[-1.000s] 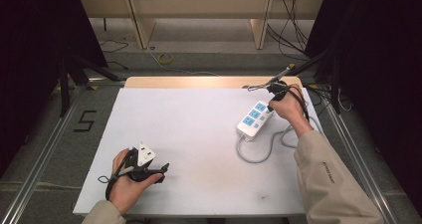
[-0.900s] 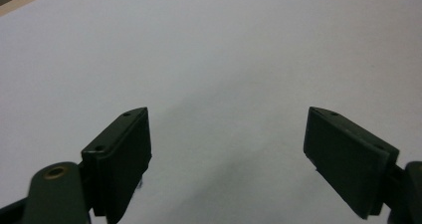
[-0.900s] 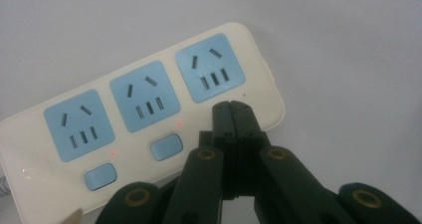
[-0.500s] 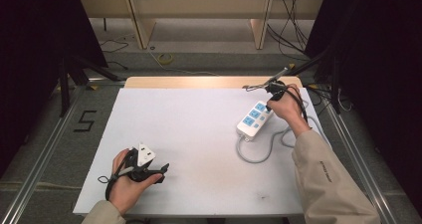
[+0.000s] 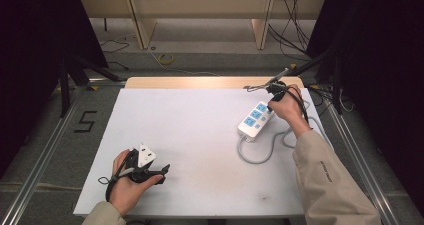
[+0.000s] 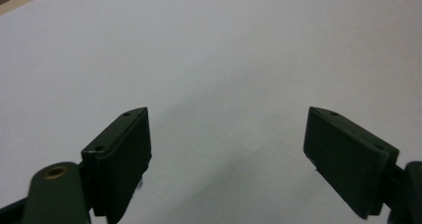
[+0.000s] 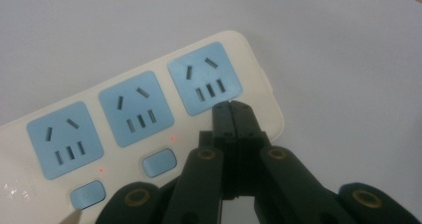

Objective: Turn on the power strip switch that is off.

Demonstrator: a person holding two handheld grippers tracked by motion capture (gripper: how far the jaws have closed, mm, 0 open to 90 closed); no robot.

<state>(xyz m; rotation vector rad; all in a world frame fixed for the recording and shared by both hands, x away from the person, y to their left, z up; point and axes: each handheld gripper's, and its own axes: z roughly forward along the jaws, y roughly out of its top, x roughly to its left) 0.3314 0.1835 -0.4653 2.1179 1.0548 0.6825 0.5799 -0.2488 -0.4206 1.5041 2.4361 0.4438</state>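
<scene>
A white power strip (image 5: 254,118) with three blue sockets lies at the right of the white table (image 5: 200,135); its grey cable (image 5: 260,158) loops toward the near edge. My right gripper (image 5: 271,101) is shut, and its joined tips (image 7: 233,110) rest on the power strip (image 7: 149,119) just below the end socket. Two blue switches (image 7: 159,163) with small red lights sit beside the jaws; whatever lies under the tips is hidden. My left gripper (image 5: 163,173) rests near the front left of the table, open, with only bare tabletop between its jaws (image 6: 226,144).
A wooden strip (image 5: 210,82) runs along the table's far edge. Metal rails (image 5: 45,150) flank the table on both sides, and cables lie on the floor beyond. A sleeve (image 5: 330,180) crosses the table's right front corner.
</scene>
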